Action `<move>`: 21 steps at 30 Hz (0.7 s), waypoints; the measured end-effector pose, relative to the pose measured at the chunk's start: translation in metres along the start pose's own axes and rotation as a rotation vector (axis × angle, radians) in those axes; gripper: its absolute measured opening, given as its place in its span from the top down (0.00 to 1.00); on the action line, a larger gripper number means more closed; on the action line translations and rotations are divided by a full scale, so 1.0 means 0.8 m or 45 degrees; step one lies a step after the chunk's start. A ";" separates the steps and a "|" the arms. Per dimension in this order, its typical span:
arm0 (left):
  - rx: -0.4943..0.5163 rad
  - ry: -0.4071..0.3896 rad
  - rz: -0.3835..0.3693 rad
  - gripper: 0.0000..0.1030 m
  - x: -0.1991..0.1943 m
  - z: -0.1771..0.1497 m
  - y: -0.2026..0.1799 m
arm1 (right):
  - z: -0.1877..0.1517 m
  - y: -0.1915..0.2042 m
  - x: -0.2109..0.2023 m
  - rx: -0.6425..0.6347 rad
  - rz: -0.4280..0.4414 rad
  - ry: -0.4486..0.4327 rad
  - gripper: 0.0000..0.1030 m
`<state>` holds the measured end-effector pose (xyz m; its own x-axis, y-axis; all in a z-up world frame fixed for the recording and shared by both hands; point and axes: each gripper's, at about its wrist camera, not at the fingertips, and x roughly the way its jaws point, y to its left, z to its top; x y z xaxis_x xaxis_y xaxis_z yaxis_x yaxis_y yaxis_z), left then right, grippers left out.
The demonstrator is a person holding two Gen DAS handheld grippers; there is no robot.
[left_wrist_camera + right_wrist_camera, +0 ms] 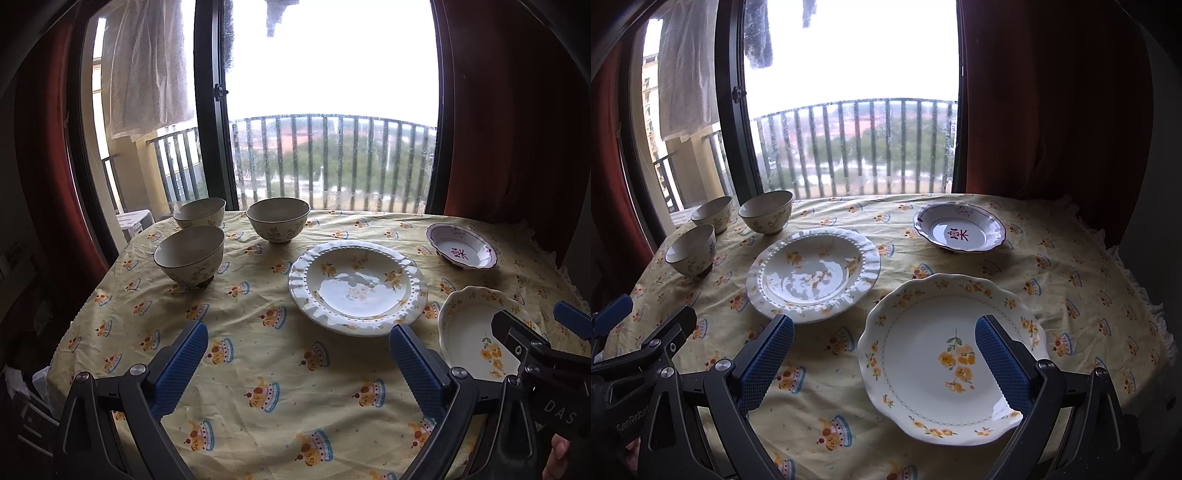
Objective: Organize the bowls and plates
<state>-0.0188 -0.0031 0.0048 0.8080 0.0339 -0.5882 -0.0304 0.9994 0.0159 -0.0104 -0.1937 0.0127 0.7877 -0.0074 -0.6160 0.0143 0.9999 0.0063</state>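
Three cream floral bowls stand at the table's far left: a near one (pixel 190 254) (pixel 691 249), a back-left one (pixel 200 212) (pixel 713 213) and a back-middle one (pixel 277 219) (pixel 766 211). A white ruffled plate (pixel 357 287) (pixel 812 274) lies mid-table. A purple-rimmed dish (pixel 461 246) (pixel 959 227) lies at the far right. A scalloped yellow-flower plate (pixel 476 328) (pixel 951 354) lies at the near right. My left gripper (pixel 299 365) is open and empty above the cloth. My right gripper (pixel 884 360) is open and empty, hovering over the near left edge of the scalloped plate; it also shows in the left wrist view (pixel 535 328).
The table is covered with a yellow cartoon-print cloth (pixel 258 369) (pixel 820 398). Behind it are a window with a dark frame (pixel 210 110), a balcony railing (pixel 857 147) and red curtains (pixel 1052 110). The table edge drops off at left and right.
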 end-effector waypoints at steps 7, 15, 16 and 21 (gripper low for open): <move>-0.002 0.012 0.011 0.04 0.000 0.000 -0.003 | -0.001 0.001 -0.002 -0.011 0.005 0.000 0.03; -0.017 0.023 0.015 0.05 -0.005 -0.007 -0.002 | -0.005 0.002 -0.005 -0.020 0.032 0.023 0.03; -0.016 0.022 0.015 0.05 -0.004 -0.006 -0.003 | -0.005 0.003 -0.005 -0.016 0.036 0.028 0.03; -0.013 0.018 0.014 0.05 -0.005 -0.008 -0.003 | -0.005 0.006 -0.007 -0.014 0.030 0.025 0.03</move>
<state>-0.0258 -0.0053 0.0023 0.7990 0.0449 -0.5997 -0.0456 0.9989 0.0140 -0.0174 -0.1889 0.0129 0.7758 0.0164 -0.6308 -0.0110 0.9999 0.0125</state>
